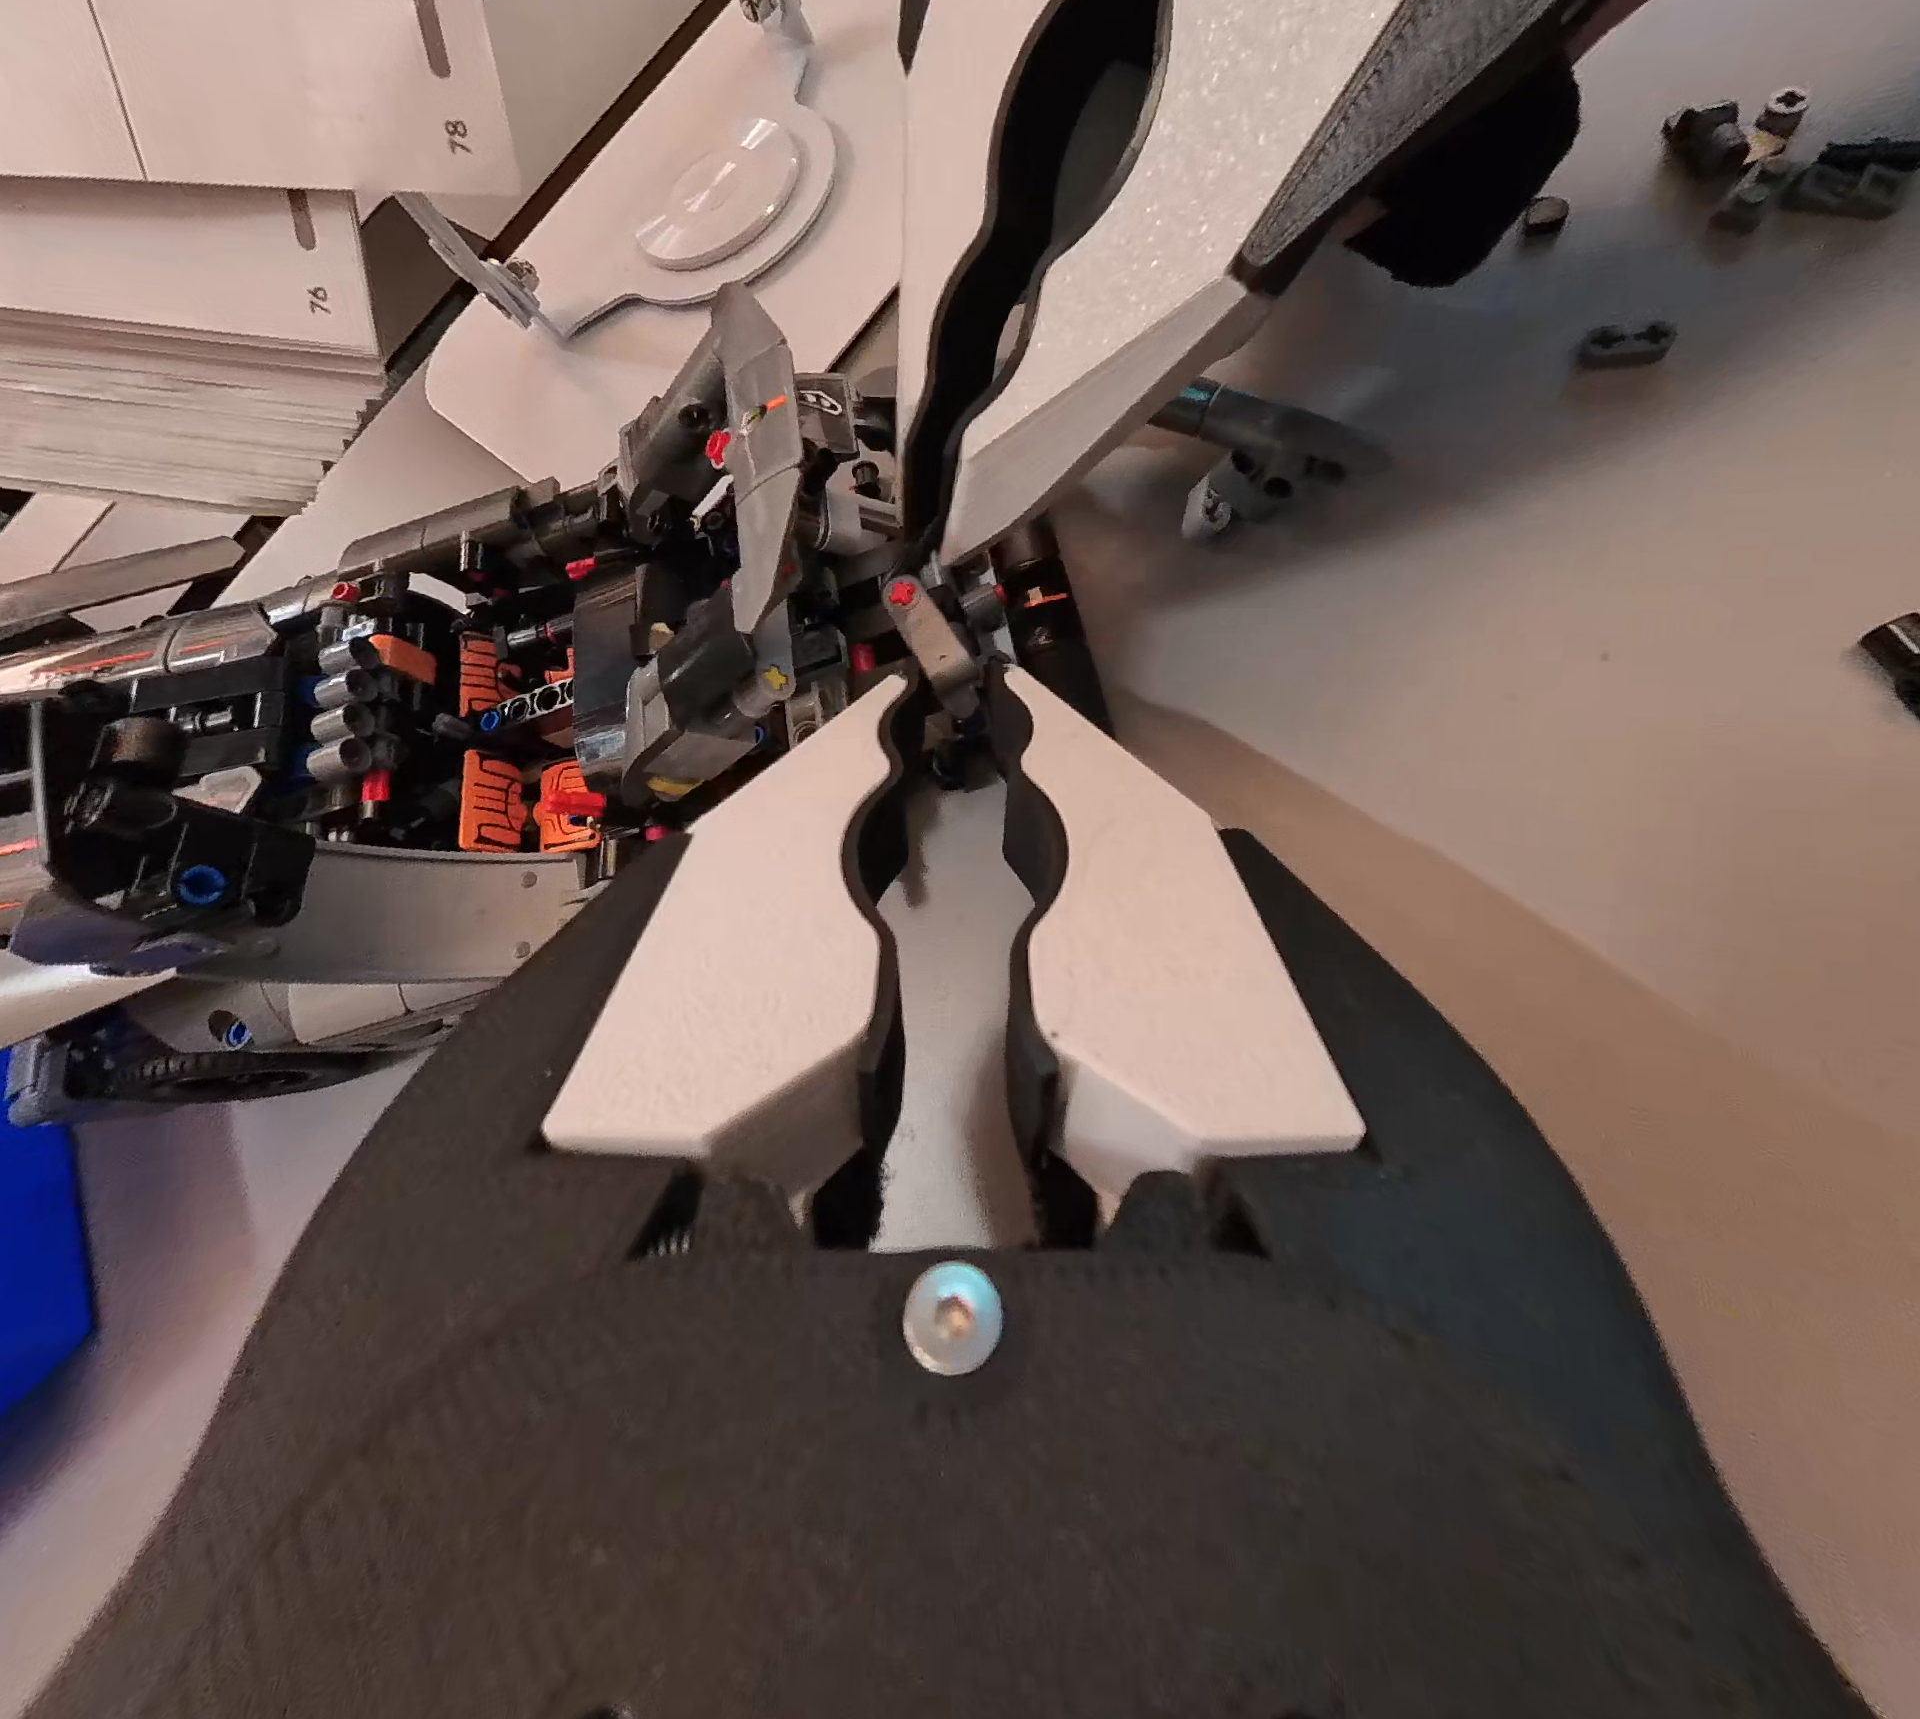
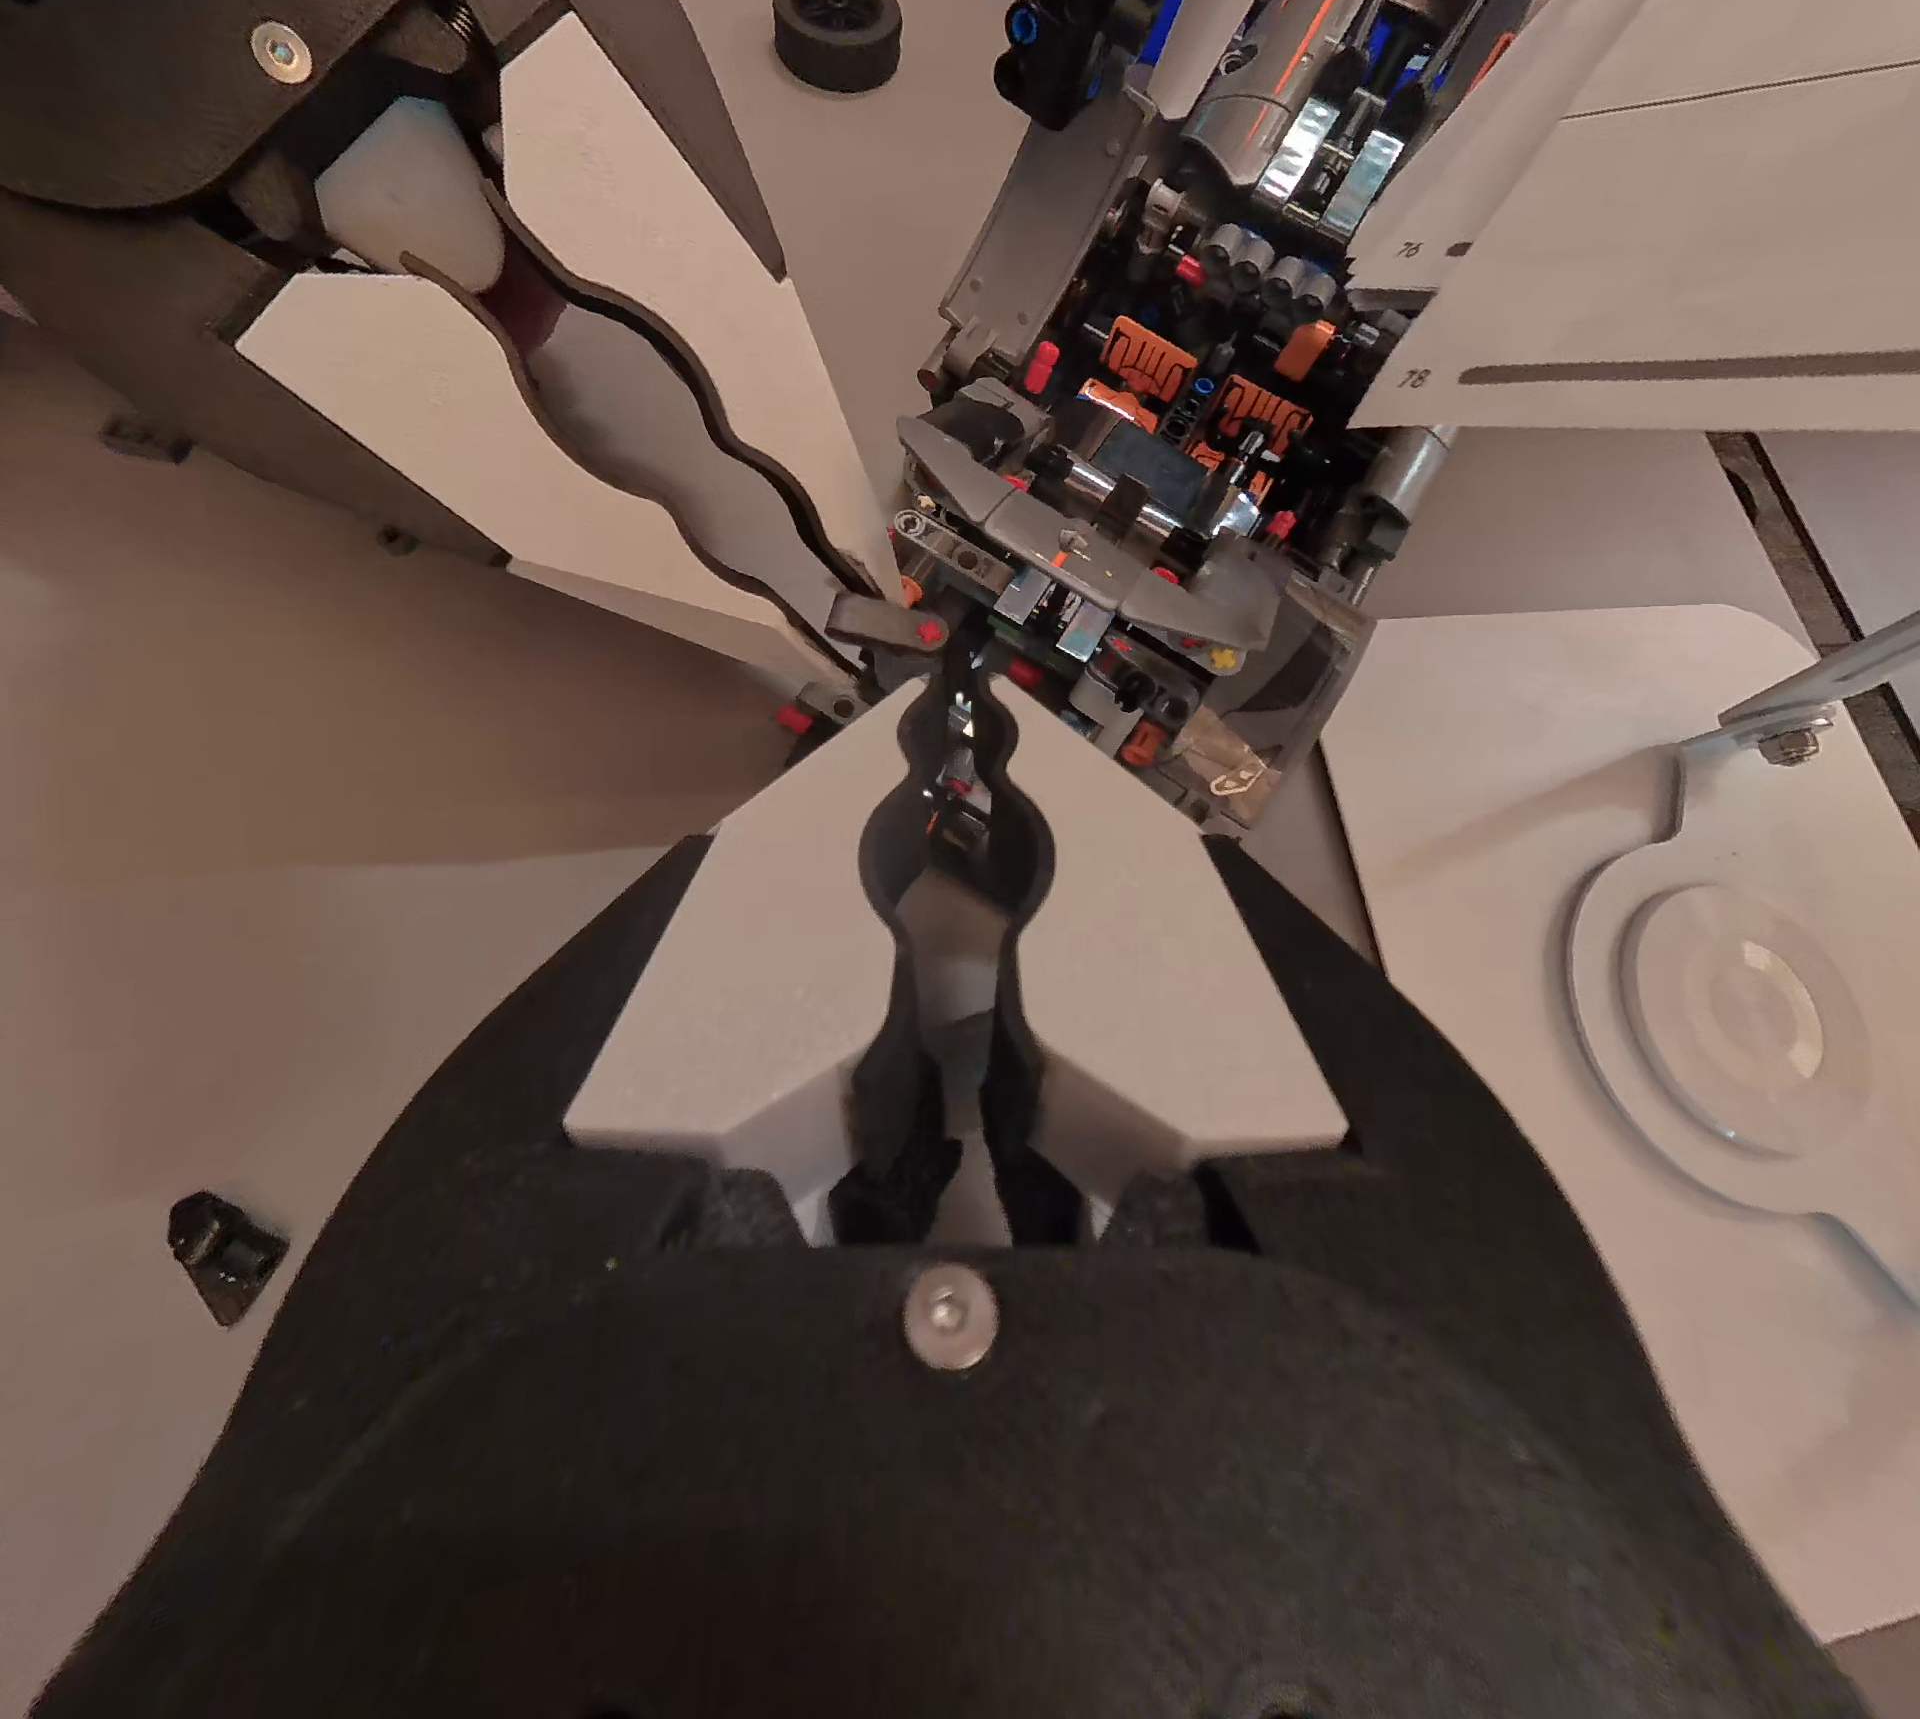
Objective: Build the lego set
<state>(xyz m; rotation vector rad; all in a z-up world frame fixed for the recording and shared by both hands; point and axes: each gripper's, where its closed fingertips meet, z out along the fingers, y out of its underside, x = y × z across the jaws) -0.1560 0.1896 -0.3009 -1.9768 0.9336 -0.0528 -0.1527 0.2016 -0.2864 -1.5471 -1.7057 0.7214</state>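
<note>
Pinching one lego car (image 1: 540, 693), two nearly closed tools (image 1: 954, 682) (image 2: 961, 682) grip its dark front parts.

A white table (image 1: 1558, 734) carries a flat white stand plate (image 1: 665, 298) with a round raised disc (image 1: 727, 189) and metal brackets (image 1: 499, 272). A stack of white pages (image 1: 177, 381) lies beside the plate. A blue bin (image 1: 36, 1254) stands near the table edge.
</note>
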